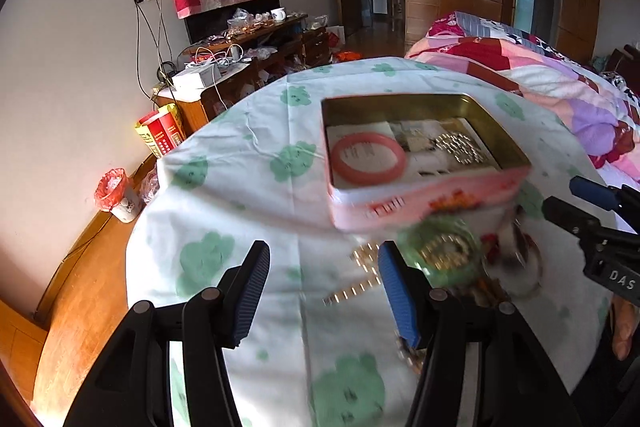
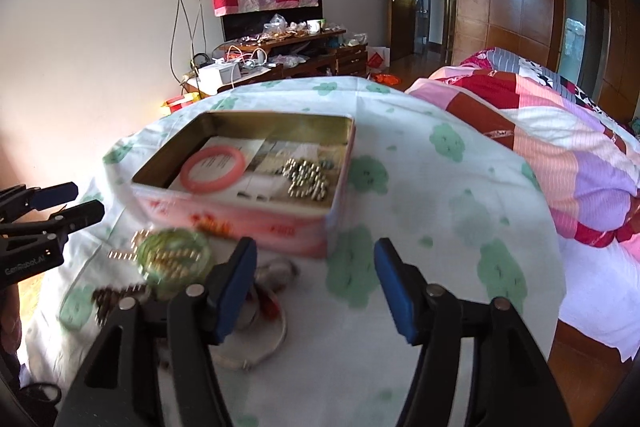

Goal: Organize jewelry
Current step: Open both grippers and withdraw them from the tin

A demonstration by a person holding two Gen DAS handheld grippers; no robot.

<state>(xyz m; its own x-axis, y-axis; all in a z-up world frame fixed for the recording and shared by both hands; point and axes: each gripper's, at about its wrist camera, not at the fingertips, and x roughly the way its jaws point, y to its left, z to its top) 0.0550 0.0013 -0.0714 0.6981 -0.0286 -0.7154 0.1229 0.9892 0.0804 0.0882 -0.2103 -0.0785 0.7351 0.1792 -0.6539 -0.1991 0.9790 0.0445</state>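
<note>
A pink tin box (image 1: pixel 420 203) (image 2: pixel 248 219) stands open on the cloth-covered table (image 1: pixel 248 187). Inside lie a pink bangle (image 1: pixel 369 159) (image 2: pixel 213 167) and a gold bead chain (image 1: pixel 464 149) (image 2: pixel 306 179). In front of the tin lie a green bangle (image 1: pixel 444 253) (image 2: pixel 174 259), gold bead chains (image 1: pixel 360 275) (image 2: pixel 124 253), a silver bangle (image 2: pixel 260 347) and dark beads (image 2: pixel 108 301). My left gripper (image 1: pixel 324 291) (image 2: pixel 68 205) is open and empty, just left of the green bangle. My right gripper (image 2: pixel 316 287) (image 1: pixel 560 199) is open and empty above the silver bangle.
A bed with a patchwork quilt (image 2: pixel 560 155) lies right of the table. A cluttered wooden dresser (image 1: pixel 248 55) stands at the far wall. A red-lined bin (image 1: pixel 118 195) and a red box (image 1: pixel 160 135) sit on the floor at left.
</note>
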